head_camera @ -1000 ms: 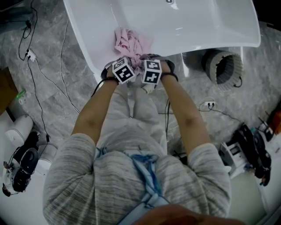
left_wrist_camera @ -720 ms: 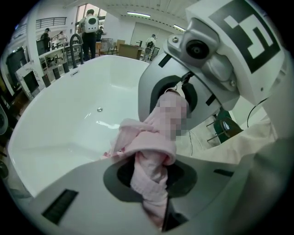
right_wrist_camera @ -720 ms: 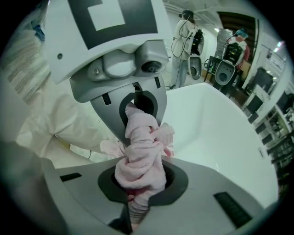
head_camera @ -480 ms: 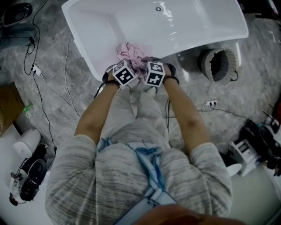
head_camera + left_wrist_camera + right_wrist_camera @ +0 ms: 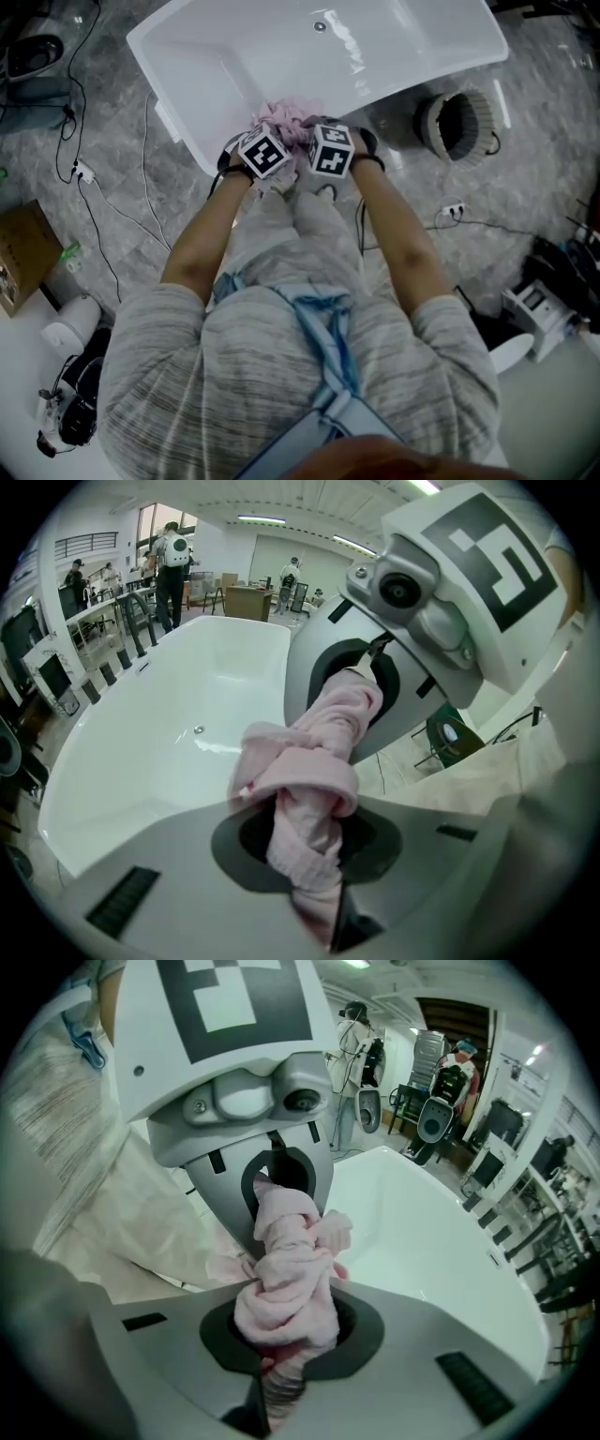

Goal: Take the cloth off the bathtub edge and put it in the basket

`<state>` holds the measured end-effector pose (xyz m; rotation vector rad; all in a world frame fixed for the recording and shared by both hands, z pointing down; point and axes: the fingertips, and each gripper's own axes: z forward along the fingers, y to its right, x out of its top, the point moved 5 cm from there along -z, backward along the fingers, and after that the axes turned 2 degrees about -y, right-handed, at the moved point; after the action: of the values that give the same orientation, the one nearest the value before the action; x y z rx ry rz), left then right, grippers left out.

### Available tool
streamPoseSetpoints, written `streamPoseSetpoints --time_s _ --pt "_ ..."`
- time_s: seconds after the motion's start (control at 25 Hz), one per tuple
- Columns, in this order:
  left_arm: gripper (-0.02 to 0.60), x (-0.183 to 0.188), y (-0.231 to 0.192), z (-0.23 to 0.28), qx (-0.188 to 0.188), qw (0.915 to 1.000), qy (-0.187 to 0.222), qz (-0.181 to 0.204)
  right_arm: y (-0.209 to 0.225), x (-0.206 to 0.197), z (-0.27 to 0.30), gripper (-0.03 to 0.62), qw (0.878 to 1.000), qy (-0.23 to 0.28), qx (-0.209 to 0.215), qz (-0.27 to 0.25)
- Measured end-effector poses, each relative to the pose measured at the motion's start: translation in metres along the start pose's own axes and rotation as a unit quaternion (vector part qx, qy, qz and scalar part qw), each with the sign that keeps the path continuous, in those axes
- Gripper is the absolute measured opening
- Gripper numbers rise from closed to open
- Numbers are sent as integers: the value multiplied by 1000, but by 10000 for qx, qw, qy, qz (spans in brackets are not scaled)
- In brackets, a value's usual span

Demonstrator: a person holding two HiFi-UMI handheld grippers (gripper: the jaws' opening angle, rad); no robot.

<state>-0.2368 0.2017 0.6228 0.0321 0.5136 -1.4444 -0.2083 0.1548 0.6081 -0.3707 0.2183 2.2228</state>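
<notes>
Near tub rim (image 5: pixel 178 103), bunched pink cloth (image 5: pixel 286 117)

The grey marbled floor (image 5: pixel 525 178) carries a white bathtub (image 5: pixel 281 66). A round basket (image 5: pixel 457 122) stands just beside the bathtub's right end. Left of the bathtub, thin black cables (image 5: pixel 142 178) trail across the floor past a white power strip (image 5: pixel 80 172). Farther left lies a cardboard box (image 5: pixel 23 258).

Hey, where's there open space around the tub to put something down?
The bathtub basin is bare from the drain out to its right end. Grey floor between the tub's left wall and the cardboard box is open except for cables. It's crowded at the near rim, around the pink cloth.
</notes>
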Motion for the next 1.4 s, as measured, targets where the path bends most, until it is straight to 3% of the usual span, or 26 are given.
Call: streamPoseSetpoints --time_s 0.16,0.4,0.76,1.2,1.4 --pt "77 12 9 -15 -30 9999 70 117 4 -3 -15 49 9993 3 -369 105" --pt "77 31 24 -32 -64 9992 65 398 -5 -8 -48 49 9978 109 -513 403" --pt "77 77 39 -72 66 9925 26 1221 -11 -11 -97 49 9889 402 -949 1066" --pt "77 145 68 -97 -164 9781 -7 2073 -1 -44 -172 49 9581 663 -1886 2050" --pt "77 186 86 -98 -211 9677 111 2511 0 -72 -205 49 9332 735 -2477 2498"
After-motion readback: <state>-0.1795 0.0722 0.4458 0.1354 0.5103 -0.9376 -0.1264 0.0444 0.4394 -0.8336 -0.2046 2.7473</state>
